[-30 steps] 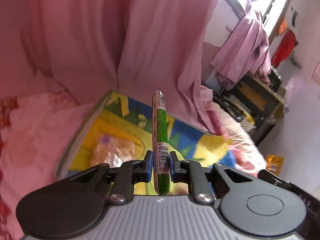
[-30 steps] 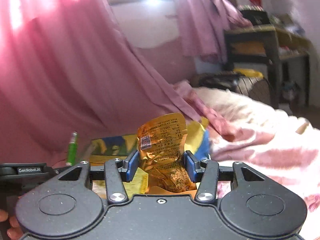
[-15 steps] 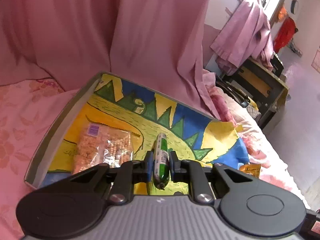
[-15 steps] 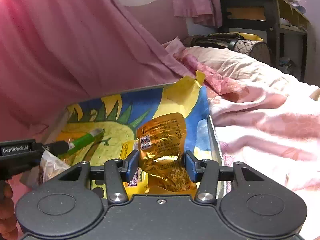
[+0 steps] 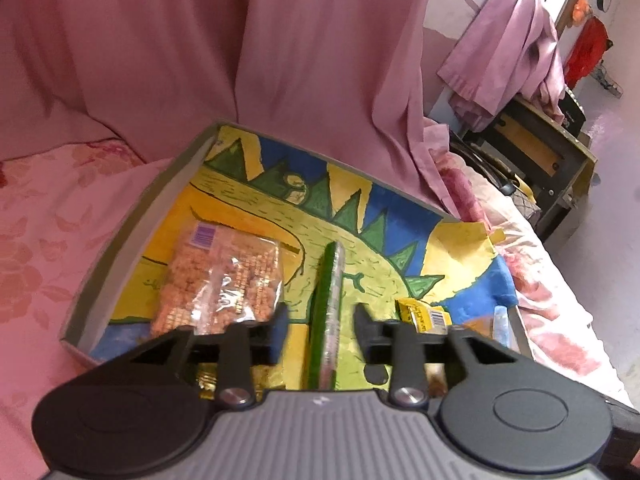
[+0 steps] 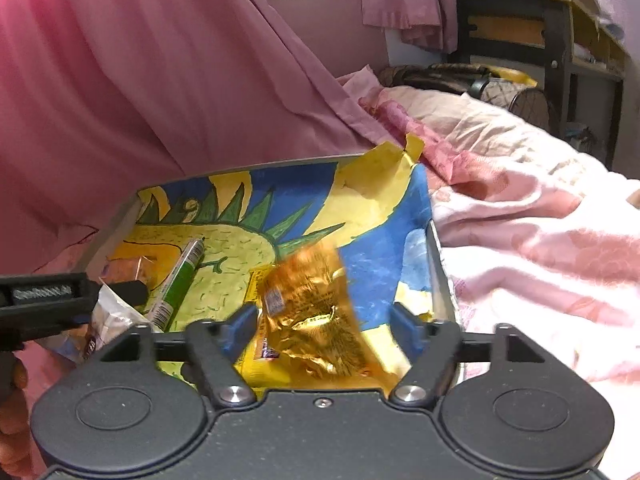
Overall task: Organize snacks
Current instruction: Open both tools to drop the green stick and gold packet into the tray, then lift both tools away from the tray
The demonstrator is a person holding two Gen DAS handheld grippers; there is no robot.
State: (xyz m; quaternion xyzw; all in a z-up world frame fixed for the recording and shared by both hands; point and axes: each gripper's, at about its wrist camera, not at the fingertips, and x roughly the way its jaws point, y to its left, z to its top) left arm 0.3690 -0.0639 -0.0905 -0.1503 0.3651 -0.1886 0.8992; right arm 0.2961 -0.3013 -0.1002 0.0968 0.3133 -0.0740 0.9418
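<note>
My green sausage stick (image 5: 326, 308) lies in the painted tray (image 5: 120, 248), between my left gripper's (image 5: 320, 322) opening, released fingers. Only my left view shows the clear snack bag (image 5: 220, 276) beside it. My right view shows the gold packet (image 6: 316, 312) loose between my right gripper's (image 6: 322, 324) opening fingers.
</note>
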